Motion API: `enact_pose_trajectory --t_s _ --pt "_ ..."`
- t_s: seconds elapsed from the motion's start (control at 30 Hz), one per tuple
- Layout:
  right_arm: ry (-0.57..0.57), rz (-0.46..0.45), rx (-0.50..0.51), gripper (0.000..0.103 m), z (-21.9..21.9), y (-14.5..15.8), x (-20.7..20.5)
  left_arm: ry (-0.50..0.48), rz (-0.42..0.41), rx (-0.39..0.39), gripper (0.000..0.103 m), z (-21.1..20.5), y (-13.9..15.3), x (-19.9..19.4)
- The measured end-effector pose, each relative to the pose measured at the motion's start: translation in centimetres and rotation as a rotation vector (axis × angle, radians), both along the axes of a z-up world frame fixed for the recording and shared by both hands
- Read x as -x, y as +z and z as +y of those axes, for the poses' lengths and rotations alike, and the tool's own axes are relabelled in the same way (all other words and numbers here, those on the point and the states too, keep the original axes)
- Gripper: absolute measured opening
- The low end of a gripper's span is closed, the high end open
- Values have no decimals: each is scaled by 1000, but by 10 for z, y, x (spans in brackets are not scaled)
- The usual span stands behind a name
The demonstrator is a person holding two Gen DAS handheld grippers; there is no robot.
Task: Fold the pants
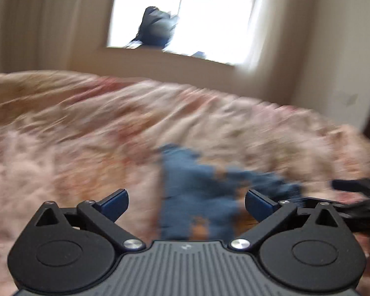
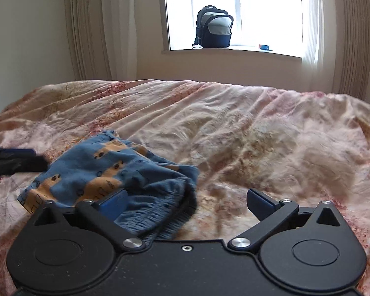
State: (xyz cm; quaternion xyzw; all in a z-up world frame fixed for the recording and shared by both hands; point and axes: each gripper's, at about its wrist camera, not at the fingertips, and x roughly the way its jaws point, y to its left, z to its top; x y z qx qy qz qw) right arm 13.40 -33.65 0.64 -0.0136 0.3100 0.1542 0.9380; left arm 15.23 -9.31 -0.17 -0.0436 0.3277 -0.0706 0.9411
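In the left wrist view the picture is smeared and blurry. The left gripper (image 1: 186, 203) has its two blue-tipped fingers spread wide apart, and they hold nothing. The blue pants (image 1: 192, 187) lie on the pink flowery bed cover (image 1: 73, 148), just past the fingers and between them. The other gripper pokes in as a dark shape at the right edge, near the pants. Far off, a dark backpack (image 1: 156, 28) sits on the sill of a bright window (image 1: 209, 17).

In the right wrist view all is sharp. The right gripper (image 2: 187, 203) also stands wide open and grips nothing. The pants (image 2: 106, 172) are blue with orange shapes. They lie in a rumpled heap on the bed cover (image 2: 259, 135), near and to the left. Their ribbed waistband lies over the left finger (image 2: 113, 203). The right finger is over bare cover. The left gripper (image 2: 14, 161) shows at the left edge, just beside the pants. The backpack (image 2: 214, 27) stands on the window (image 2: 259, 9) sill, with a small box (image 2: 264, 47) to its right.
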Motion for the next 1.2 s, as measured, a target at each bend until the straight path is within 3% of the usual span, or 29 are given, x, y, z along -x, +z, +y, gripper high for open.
enact_pose_trajectory --t_s 0.2,0.3,0.43,0.53,0.63,0.73,0.83,0.87,0.93,1.03,1.13,1.2 --pt "-19 14 162 102 30 -15 5 8 81 -134 103 14 -43 0" --pt "-29 27 163 102 18 -30 17 -9 75 -61 103 34 -59 7" --pt "-31 37 83 102 1 -45 33 -39 83 -69 103 37 -54 6" --pt "-22 21 10 102 -8 -35 38 -22 89 -43 103 37 -39 3" --pt "-12 -87 47 102 -9 -14 38 -35 7 -40 103 26 -18 -13" --pt "-12 -115 84 102 -2 -4 11 -91 -41 -98 103 1 -12 -44" --pt "32 -91 96 102 9 -15 -23 -82 -10 -244 103 -20 -33 -81" --pt "27 -71 119 102 11 -21 -34 -68 -1 -258 103 -20 -40 -89" --pt "3 -48 158 102 9 -33 -48 -39 4 -205 103 -8 -47 -99" --pt "-50 -21 98 102 -9 -42 -57 -14 37 -122 103 10 -57 -104" --pt "-63 -7 29 102 -18 -37 -52 -3 14 -126 103 10 -51 -96" --pt "-54 -41 33 102 -14 -27 -40 16 -12 -140 103 9 -39 -84"
